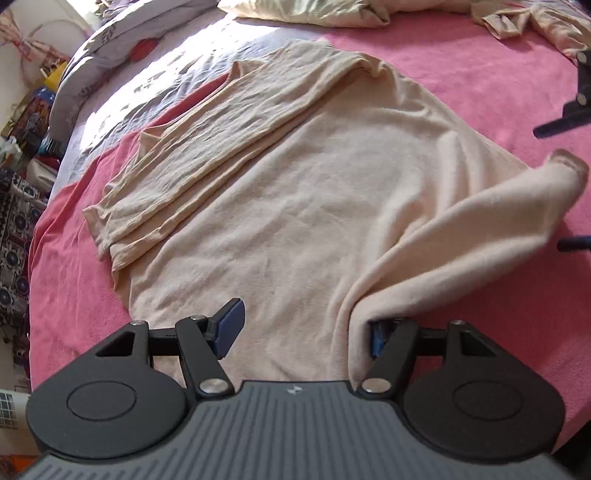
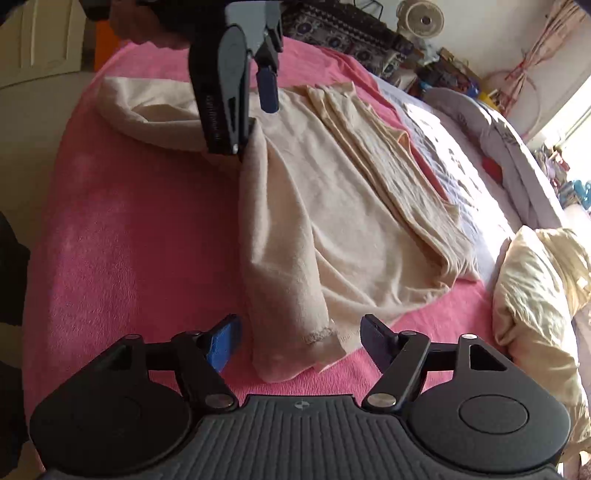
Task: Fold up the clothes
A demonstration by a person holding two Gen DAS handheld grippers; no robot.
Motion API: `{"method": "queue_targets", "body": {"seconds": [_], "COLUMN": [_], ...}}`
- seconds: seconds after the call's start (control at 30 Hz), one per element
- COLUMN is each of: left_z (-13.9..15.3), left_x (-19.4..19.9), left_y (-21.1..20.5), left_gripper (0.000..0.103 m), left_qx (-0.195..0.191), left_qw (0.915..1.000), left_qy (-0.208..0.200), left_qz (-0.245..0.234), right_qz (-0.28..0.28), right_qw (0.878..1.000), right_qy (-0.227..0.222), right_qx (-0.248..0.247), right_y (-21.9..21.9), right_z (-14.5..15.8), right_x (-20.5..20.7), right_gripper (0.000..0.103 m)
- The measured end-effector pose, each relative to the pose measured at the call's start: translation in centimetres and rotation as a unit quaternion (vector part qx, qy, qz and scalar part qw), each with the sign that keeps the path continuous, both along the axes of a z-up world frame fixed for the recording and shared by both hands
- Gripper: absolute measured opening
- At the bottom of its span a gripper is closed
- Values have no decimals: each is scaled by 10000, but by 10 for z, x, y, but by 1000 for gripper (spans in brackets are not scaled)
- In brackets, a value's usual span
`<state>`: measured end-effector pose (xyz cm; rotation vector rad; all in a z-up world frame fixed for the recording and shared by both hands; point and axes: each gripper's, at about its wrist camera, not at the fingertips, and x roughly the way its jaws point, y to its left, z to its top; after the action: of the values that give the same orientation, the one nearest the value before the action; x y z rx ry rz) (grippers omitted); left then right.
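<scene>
Spread right gripper straddles sleeve cuff; only its view shows fan.

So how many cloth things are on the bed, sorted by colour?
Pink: 1, the blanket.
Beige: 2, the spread shirt and a crumpled garment.
Pale yellow: 1, the pillow.
Grey-lilac: 1, the patterned sheet.
Total: 5.

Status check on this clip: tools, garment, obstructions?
Left tool open, cloth draped over one finger. Right tool open, sleeve end between fingers. Beige shirt half folded on pink blanket. No obstructions.
</scene>
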<state>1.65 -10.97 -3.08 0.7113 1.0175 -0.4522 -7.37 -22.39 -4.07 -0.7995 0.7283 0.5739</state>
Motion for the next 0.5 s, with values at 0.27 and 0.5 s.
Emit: {"method": "queue_targets", "body": {"seconds": [0.27, 0.5], "left_z": [-10, -24], "left_x": [-18, -88], "left_y": [17, 29], "left_gripper": [68, 66], "left_qx": [467, 696], "left_qw": [9956, 9745], "left_qy": [42, 432], "left_qz": [-815, -2088], "right_qz": [-474, -463], "right_qw": [9919, 9808], "right_qy": [1138, 1866], "right_qx": [293, -311], "right_y": [3, -39], "right_z": [-1, 10], "right_x": [46, 23], "right_gripper": [9, 8]}}
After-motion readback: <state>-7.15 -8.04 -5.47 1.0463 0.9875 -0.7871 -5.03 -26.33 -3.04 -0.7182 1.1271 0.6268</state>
